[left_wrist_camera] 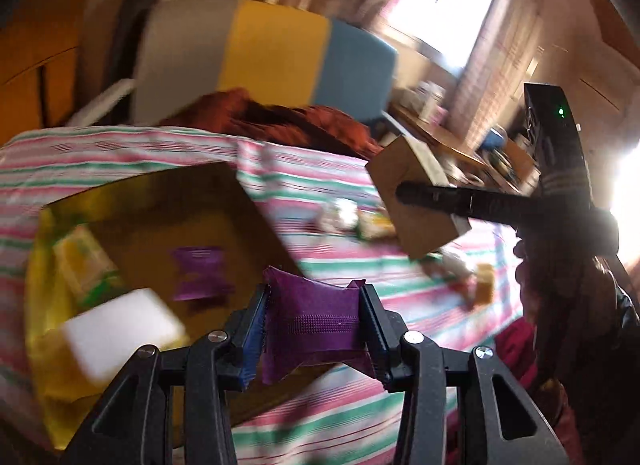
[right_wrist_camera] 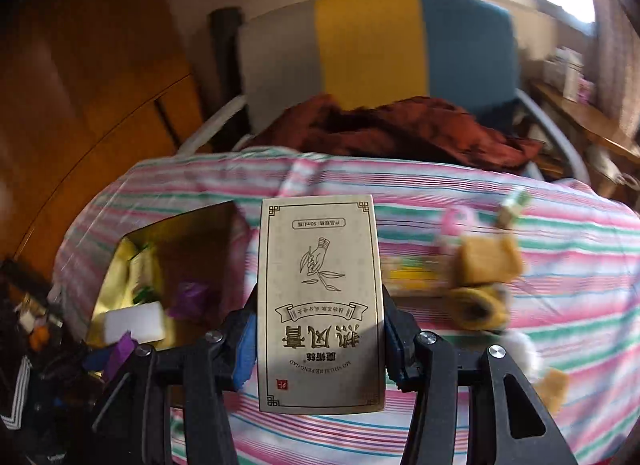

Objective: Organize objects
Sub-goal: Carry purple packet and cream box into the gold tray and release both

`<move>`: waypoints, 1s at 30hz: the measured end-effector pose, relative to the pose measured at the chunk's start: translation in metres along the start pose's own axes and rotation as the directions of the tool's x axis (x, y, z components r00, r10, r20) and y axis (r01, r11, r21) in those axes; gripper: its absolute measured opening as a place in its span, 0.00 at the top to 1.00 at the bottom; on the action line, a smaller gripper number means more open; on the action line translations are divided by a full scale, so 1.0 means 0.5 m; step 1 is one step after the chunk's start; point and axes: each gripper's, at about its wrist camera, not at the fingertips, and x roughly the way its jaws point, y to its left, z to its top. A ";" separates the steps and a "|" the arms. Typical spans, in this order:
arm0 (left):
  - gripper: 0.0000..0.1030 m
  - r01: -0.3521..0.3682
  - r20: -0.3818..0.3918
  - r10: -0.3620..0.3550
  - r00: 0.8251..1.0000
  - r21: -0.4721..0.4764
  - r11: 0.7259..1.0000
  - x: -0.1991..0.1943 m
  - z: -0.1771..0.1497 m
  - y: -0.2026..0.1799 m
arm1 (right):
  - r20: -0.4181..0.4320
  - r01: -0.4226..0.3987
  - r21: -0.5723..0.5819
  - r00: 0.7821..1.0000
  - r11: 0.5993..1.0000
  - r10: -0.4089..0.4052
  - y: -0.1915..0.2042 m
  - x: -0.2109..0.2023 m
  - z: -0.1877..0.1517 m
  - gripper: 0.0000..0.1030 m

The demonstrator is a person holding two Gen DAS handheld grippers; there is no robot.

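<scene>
- The left gripper (left_wrist_camera: 314, 323) has its fingers pinched on a purple sachet (left_wrist_camera: 316, 329), one pad on each side edge; the sachet bulges between them and hangs in the air over the near right rim of the gold-lined box (left_wrist_camera: 208, 185).
- The right gripper (right_wrist_camera: 320, 331) has its fingers clamped on the two long sides of a beige carton (right_wrist_camera: 318, 301) printed with a hand holding a leafy sprig; the carton stands upright with its print upside down, lifted above the striped cloth (right_wrist_camera: 500, 397).
- In the left wrist view the same carton (left_wrist_camera: 416, 209) shows from behind as a brown block held by the right gripper's (left_wrist_camera: 432, 195) dark fingers, above the right half of the striped cloth (left_wrist_camera: 328, 185).
- The box lies open toward the left edge of the cloth. Inside it are a second purple sachet (left_wrist_camera: 200, 273), a white block (left_wrist_camera: 120, 339) at the near end, and a yellow-green packet (left_wrist_camera: 86, 265) along the left wall.
- To the right on the cloth lie blurred small things, among them a tan pouch (right_wrist_camera: 486, 255) and a pink item (right_wrist_camera: 456, 221); more I cannot tell.
- Past the far edge, a rust-red garment (right_wrist_camera: 400, 129) lies on a chair (right_wrist_camera: 372, 41) with grey, yellow and blue panels.
</scene>
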 end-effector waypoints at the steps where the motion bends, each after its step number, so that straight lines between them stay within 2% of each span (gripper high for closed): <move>1: 0.57 -0.019 0.006 0.020 1.000 -0.017 1.000 -0.011 -0.004 0.022 | -0.012 -0.018 -0.026 1.000 0.999 0.018 0.035 0.017 0.004 0.50; 7: 0.56 -0.083 -0.006 0.082 0.997 -0.091 0.992 -0.045 -0.046 0.126 | -0.080 -0.085 -0.134 0.994 0.987 0.075 0.179 0.117 0.031 0.50; 12: 0.49 -0.128 -0.042 0.123 0.991 -0.127 0.984 -0.038 -0.071 0.164 | -0.124 -0.074 -0.164 0.991 0.984 0.053 0.232 0.206 0.075 0.49; 15: 0.47 -0.157 -0.038 0.153 0.987 -0.147 0.977 -0.048 -0.078 0.185 | -0.127 -0.049 -0.141 0.991 0.989 0.031 0.240 0.236 0.099 0.42; 17: 0.47 -0.166 -0.035 0.162 0.986 -0.165 0.972 -0.053 -0.081 0.197 | -0.121 -0.060 -0.120 0.992 0.991 0.045 0.240 0.233 0.105 0.33; 21: 0.47 -0.218 -0.038 0.215 0.976 -0.200 0.955 -0.062 -0.084 0.211 | -0.120 -0.067 -0.130 0.991 0.989 0.051 0.244 0.211 0.082 0.22; 23: 0.47 -0.249 -0.040 0.246 0.968 -0.225 0.942 -0.070 -0.085 0.217 | -0.122 -0.071 -0.122 0.991 0.990 0.056 0.244 0.194 0.060 0.10; 28: 0.47 -0.306 -0.026 0.309 0.951 -0.239 0.921 -0.094 -0.087 0.215 | -0.109 -0.069 -0.145 0.993 0.987 0.054 0.260 0.162 -0.005 0.08; 30: 0.47 -0.321 -0.004 0.329 0.944 -0.227 0.919 -0.108 -0.086 0.205 | -0.075 -0.038 -0.183 0.997 0.982 0.024 0.273 0.142 -0.032 0.08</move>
